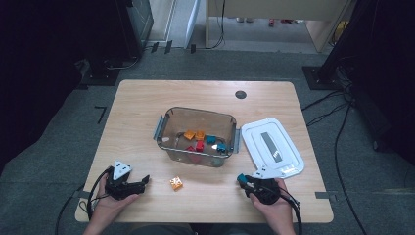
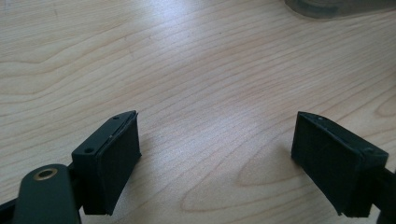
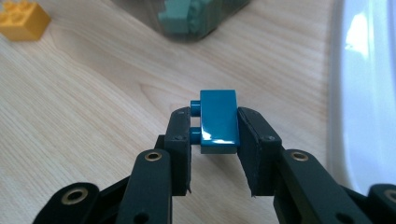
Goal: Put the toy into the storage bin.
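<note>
Right gripper [image 3: 214, 140] closed on a teal brick [image 3: 218, 120], jaws pressed to its two sides, studs poking out toward one jaw, brick held just above the tabletop [image 1: 147, 107]. In the high view, same right gripper [image 1: 243, 181] and teal brick [image 1: 241, 178] in front of the clear bin [image 1: 195, 134], off its near right corner, close to the near edge of the white lid [image 1: 271, 147]. Lid lying flat on the tabletop just right of the bin, not touching it as far as can be told. Left gripper [image 1: 142, 182] resting low at the near left, well apart from the bin, jaws spread wide with bare wood grain between them (nothing held); left gripper [image 2: 215, 154] in its own view showing the same wide gap. Orange-yellow brick [image 1: 176, 183] loose on the tabletop in front of the bin, between the two grippers, nearer the left one; seen again as the orange-yellow brick [image 3: 22, 19] in the right gripper view. Inside the bin: orange, red and teal bricks gathered toward its near right part, exact count hard to tell. Hands gripping each tool from the near edge.
</note>
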